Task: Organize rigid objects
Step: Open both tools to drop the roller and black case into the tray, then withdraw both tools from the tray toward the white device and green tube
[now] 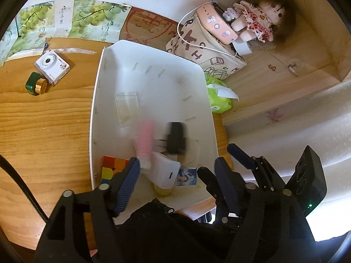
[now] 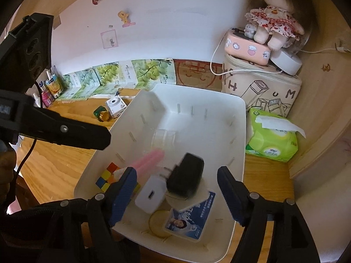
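— Since the white bin (image 2: 239,118) fills the middle of both views, where does it stand?
— On the wooden table (image 1: 43,131), with the task's things lying in its near end: a blue-printed box (image 2: 188,221), a white charger (image 2: 151,194), a black adapter (image 2: 186,179) blurred above the others, a pink stick (image 2: 149,157) also blurred, a colour cube (image 2: 107,176) in the near left corner, and a clear case (image 2: 163,137) further in.
— And the tongs?
— The right gripper (image 2: 177,197) hangs over that pile with fingers spread wide, nothing between them. The left gripper (image 1: 175,175) is likewise parted and empty over the bin's near rim.
— What does one camera catch that the other misses?
— The right view shows the box's whole face and a round yellowish lid (image 2: 158,221) beside it; the left view sees only slivers of both. The left view shows the right gripper (image 1: 241,153) alongside it.
— The room?
— A doll (image 2: 274,22) sits on a pink case (image 2: 248,48) atop a printed bag (image 2: 263,92); green tissue pack (image 2: 272,140) beside the bin; grape-printed cartons (image 2: 131,74) along the white wall (image 2: 175,22); a small white camera (image 1: 51,66) and green jar (image 1: 36,85) left of the bin.
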`<action>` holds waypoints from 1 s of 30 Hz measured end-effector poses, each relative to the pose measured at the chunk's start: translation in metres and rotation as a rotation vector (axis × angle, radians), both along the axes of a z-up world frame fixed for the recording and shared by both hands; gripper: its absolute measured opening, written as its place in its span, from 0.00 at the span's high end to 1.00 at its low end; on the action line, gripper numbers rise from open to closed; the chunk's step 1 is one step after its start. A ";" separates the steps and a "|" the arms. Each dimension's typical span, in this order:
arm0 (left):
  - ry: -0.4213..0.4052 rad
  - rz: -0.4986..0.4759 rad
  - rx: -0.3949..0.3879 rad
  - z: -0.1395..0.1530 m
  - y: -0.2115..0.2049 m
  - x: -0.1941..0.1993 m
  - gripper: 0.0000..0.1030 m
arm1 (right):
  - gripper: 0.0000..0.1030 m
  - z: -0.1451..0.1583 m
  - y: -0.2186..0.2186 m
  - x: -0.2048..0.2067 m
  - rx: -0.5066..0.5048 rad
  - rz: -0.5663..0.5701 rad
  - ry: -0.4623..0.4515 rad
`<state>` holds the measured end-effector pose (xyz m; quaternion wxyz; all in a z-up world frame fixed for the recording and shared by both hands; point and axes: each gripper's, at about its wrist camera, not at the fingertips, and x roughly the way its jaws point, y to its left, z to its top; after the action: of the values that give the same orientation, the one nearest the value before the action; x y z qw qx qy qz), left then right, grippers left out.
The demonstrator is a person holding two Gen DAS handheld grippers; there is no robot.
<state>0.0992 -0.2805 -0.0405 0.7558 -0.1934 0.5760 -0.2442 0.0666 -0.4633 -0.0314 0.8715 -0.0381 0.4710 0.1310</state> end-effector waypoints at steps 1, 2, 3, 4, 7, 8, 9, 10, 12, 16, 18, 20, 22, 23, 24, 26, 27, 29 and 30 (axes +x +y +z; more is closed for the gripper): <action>-0.003 0.004 -0.003 0.000 0.001 -0.001 0.23 | 0.26 0.001 0.000 -0.001 -0.001 -0.003 0.000; -0.005 0.006 -0.005 0.001 0.003 -0.002 0.22 | 0.26 0.001 0.001 -0.003 -0.002 -0.006 0.000; -0.007 0.008 -0.011 0.001 0.004 -0.003 0.22 | 0.26 0.001 0.001 -0.004 -0.004 -0.007 -0.001; -0.009 0.012 -0.017 0.001 0.006 -0.004 0.22 | 0.26 0.002 0.002 -0.005 -0.005 -0.007 0.000; -0.025 0.028 -0.035 0.003 0.013 -0.008 0.21 | 0.26 0.003 0.005 -0.009 -0.011 -0.008 0.000; -0.032 0.034 -0.036 0.004 0.016 -0.009 0.21 | 0.26 0.003 0.007 -0.011 -0.013 -0.007 0.000; -0.040 0.042 -0.038 0.005 0.019 -0.011 0.21 | 0.26 0.003 0.008 -0.012 -0.014 -0.006 0.001; -0.046 0.046 -0.039 0.006 0.021 -0.013 0.21 | 0.26 0.003 0.010 -0.014 -0.014 -0.005 0.003; -0.058 0.055 -0.043 0.007 0.027 -0.016 0.21 | 0.26 0.002 0.013 -0.017 -0.017 -0.003 0.010; -0.085 0.069 -0.047 0.008 0.042 -0.020 0.21 | 0.26 -0.002 0.023 -0.022 -0.020 0.002 0.028; -0.098 0.075 -0.045 0.008 0.050 -0.021 0.21 | 0.26 -0.004 0.029 -0.024 -0.018 0.002 0.039; -0.106 0.085 -0.040 0.008 0.060 -0.021 0.21 | 0.26 -0.008 0.037 -0.025 -0.014 0.000 0.055; -0.117 0.096 -0.037 0.008 0.072 -0.022 0.21 | 0.26 -0.012 0.046 -0.027 -0.012 -0.003 0.075; -0.122 0.103 -0.035 0.008 0.077 -0.022 0.21 | 0.26 -0.014 0.050 -0.028 -0.010 -0.004 0.081; -0.127 0.109 -0.031 0.008 0.083 -0.022 0.21 | 0.26 -0.015 0.054 -0.029 -0.009 -0.006 0.087; -0.139 0.119 -0.022 0.008 0.097 -0.021 0.21 | 0.26 -0.018 0.065 -0.030 -0.003 -0.012 0.101; -0.145 0.123 -0.017 0.008 0.105 -0.021 0.21 | 0.26 -0.019 0.069 -0.031 0.000 -0.015 0.106; -0.158 0.133 -0.001 0.009 0.118 -0.021 0.21 | 0.26 -0.021 0.080 -0.032 0.004 -0.024 0.113; -0.163 0.137 0.009 0.009 0.124 -0.021 0.21 | 0.26 -0.021 0.085 -0.032 0.006 -0.028 0.114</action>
<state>0.0786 -0.1564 -0.0316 0.8160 -0.2083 0.4990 -0.2043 0.0347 -0.3785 -0.0523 0.8452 -0.0217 0.5198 0.1220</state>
